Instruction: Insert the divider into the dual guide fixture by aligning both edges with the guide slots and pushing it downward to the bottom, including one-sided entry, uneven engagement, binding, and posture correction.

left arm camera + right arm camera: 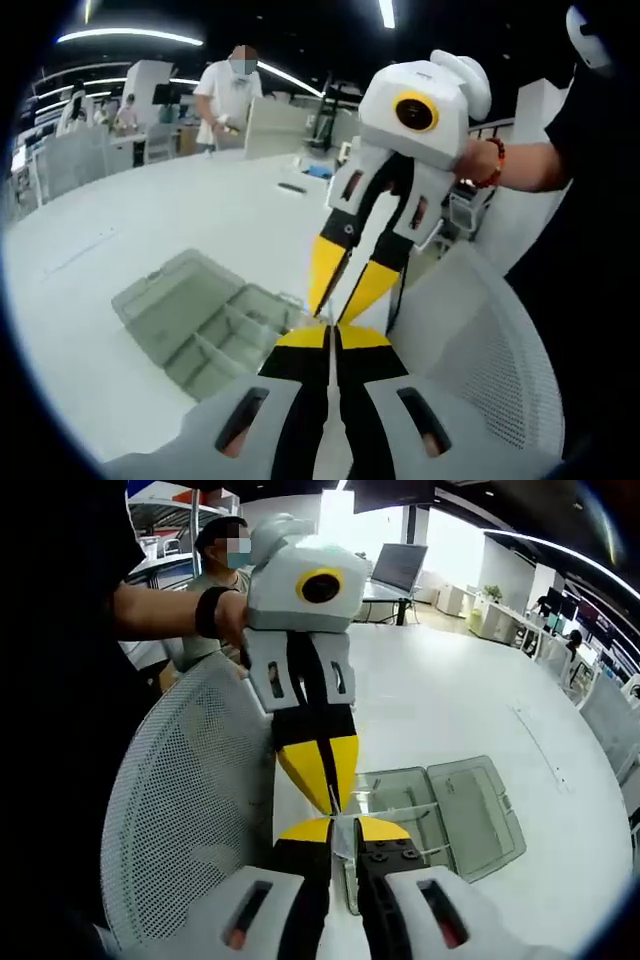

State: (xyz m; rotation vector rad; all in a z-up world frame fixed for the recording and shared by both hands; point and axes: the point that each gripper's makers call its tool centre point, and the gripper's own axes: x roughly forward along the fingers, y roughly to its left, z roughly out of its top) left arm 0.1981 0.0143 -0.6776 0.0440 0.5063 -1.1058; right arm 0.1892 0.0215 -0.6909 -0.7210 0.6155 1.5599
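The left hand-held gripper (333, 335) and the right hand-held gripper (343, 825) are meeting tip to tip, both pinching a thin clear divider (347, 848) between narrow jaws. The open clear compartment box (205, 325) is sitting on the white worktop (150, 230), at nine o'clock from the left tips.
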